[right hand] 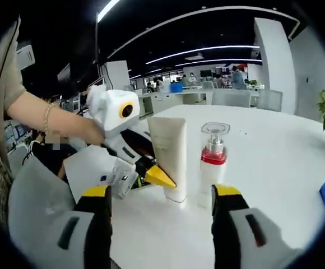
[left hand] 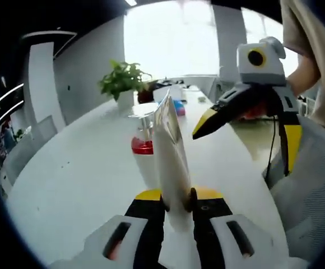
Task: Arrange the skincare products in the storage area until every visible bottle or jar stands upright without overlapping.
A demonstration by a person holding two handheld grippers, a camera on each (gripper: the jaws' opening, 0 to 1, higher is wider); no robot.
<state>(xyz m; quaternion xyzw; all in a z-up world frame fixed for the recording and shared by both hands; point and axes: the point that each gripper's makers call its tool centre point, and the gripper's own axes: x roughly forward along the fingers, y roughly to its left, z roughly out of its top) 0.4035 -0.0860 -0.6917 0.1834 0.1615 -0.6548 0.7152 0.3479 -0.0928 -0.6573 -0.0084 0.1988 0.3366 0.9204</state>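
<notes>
A white squeeze tube (right hand: 167,154) stands upright on the white table (left hand: 67,179), cap end down. My left gripper (left hand: 179,195) is shut on the tube (left hand: 171,157) near its base, which I see edge-on between the jaws. Right beside the tube stands a white pump bottle (right hand: 213,162) with a red collar and clear cap, partly hidden behind the tube in the left gripper view (left hand: 142,147). My right gripper (right hand: 161,190) hangs open in front of both products, its jaws wide apart and holding nothing. It enters the left gripper view (left hand: 218,115) from the right, above the table.
A potted plant (left hand: 123,84) stands at the far end of the table, with a blue item (left hand: 178,106) near it. A white mesh chair (left hand: 308,196) sits at the table's edge. A person's arm (right hand: 50,117) reaches over the left gripper (right hand: 151,174).
</notes>
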